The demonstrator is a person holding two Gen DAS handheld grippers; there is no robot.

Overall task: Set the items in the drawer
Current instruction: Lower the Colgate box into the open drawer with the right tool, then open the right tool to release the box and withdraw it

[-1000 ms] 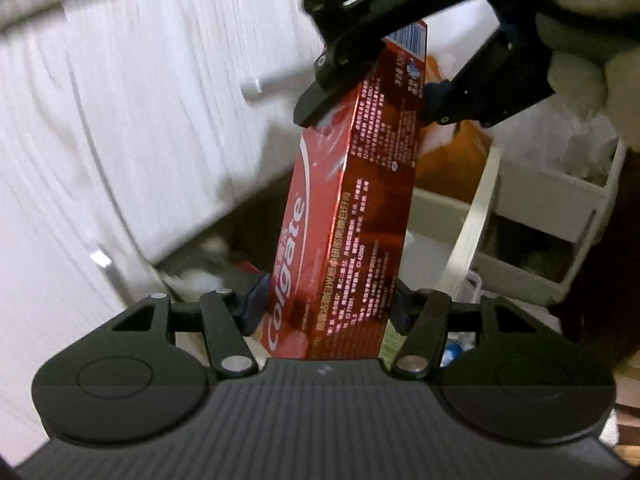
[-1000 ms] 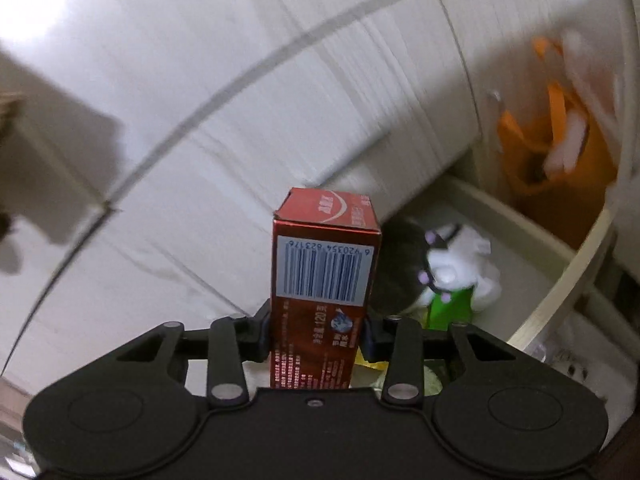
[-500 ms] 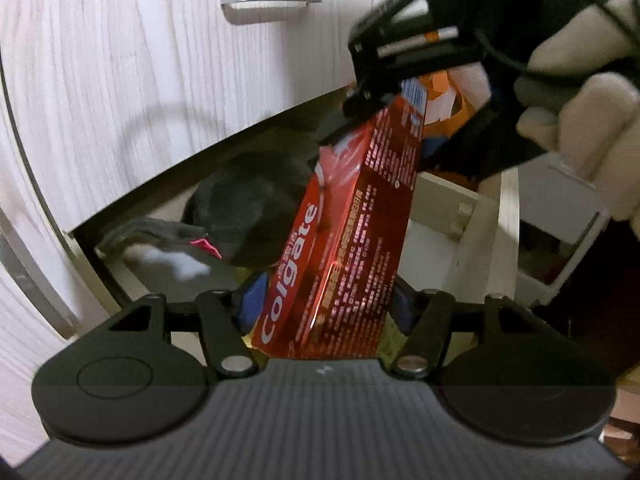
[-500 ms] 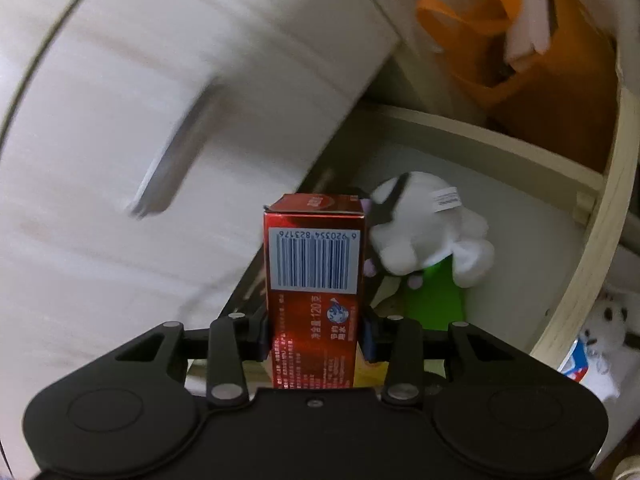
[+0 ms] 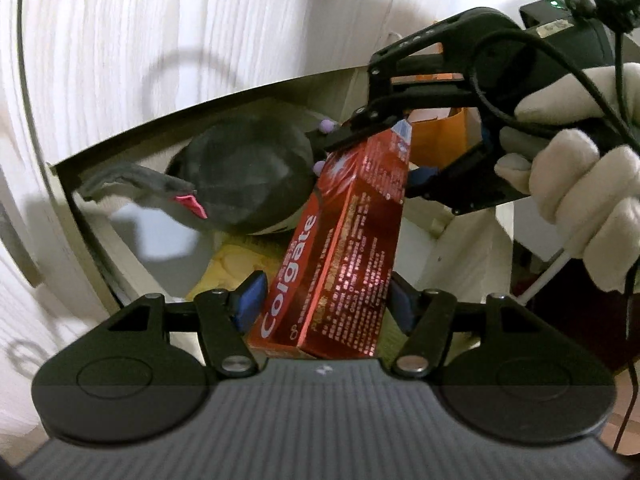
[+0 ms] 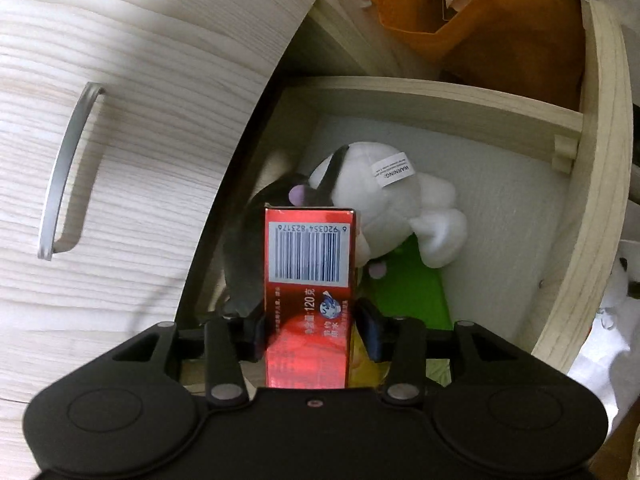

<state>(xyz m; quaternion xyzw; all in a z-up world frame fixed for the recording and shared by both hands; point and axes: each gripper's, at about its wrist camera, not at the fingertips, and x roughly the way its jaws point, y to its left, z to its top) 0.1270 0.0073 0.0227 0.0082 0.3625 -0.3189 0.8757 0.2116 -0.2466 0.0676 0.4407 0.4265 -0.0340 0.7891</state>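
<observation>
A red Colgate toothpaste box (image 5: 344, 248) hangs slanted over the open wooden drawer (image 5: 100, 248). My left gripper (image 5: 324, 304) holds its near end; the jaws are closing and the blue pads (image 5: 250, 300) press its sides. My right gripper (image 5: 380, 156), in a white-gloved hand (image 5: 580, 172), straddles the far end. In the right wrist view the barcode end of the box (image 6: 308, 256) stands between the right gripper's (image 6: 312, 332) fingers. Those jaws are opening, and a gap shows beside the right pad (image 6: 370, 336).
In the drawer (image 6: 440, 100) lie a grey and white plush toy (image 6: 384, 208), a green item (image 6: 408, 288) and a yellow item (image 5: 236, 264). An orange bag (image 6: 500, 20) stands beyond the drawer. A closed drawer front with a metal handle (image 6: 64, 176) lies above.
Both grippers have come down with the box, from in front of the cabinet to over the open drawer. The right gripper's jaws have widened off the box.
</observation>
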